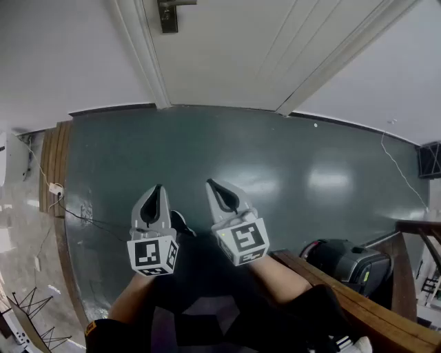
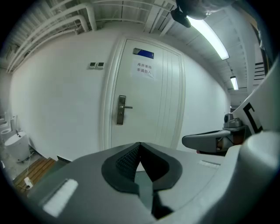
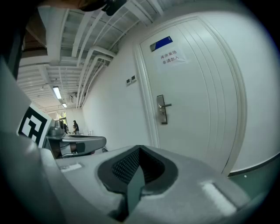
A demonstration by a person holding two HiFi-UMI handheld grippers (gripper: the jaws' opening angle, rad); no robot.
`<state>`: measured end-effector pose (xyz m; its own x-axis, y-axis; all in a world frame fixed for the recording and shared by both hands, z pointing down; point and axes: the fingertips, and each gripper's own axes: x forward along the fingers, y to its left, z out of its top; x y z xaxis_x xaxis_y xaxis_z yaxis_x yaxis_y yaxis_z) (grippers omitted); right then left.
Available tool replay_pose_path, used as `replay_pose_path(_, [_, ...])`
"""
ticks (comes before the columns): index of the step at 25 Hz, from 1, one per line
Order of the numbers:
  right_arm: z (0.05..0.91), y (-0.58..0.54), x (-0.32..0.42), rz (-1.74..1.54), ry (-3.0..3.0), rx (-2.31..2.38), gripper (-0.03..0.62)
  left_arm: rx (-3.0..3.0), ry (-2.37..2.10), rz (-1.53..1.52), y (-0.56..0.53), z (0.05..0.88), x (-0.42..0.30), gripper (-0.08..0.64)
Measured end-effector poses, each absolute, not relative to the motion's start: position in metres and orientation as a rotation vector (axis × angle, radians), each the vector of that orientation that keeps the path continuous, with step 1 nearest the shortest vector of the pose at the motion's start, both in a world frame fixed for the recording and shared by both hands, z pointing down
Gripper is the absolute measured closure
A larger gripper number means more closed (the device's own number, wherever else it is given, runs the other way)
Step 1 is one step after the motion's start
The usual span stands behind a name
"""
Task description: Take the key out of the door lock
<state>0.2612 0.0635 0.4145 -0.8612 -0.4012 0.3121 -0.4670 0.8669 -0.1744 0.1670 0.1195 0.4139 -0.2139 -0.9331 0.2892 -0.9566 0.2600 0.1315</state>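
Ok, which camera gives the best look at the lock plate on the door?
The left gripper view: it faces the door nearly square-on and shows the whole lock plate. The right gripper view shows it whole too, but obliquely. The head view catches only its lower part at the top edge.

Glossy green floor (image 1: 275,158), brushed metal lock plate (image 2: 121,110), matt white door (image 2: 164,109)

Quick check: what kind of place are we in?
Probably an indoor corridor of a work building: a closed white door with a paper notice, glossy green floor, exposed ceiling pipes.
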Motion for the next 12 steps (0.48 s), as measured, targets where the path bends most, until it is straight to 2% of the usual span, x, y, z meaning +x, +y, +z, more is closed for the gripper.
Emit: replay_pose_path(12, [0.409, 0.054, 0.253, 0.374, -2.772, 0.712, 0.601, 1.767, -2.241, 0.067, 0.1, 0.402, 0.163, 0.542])
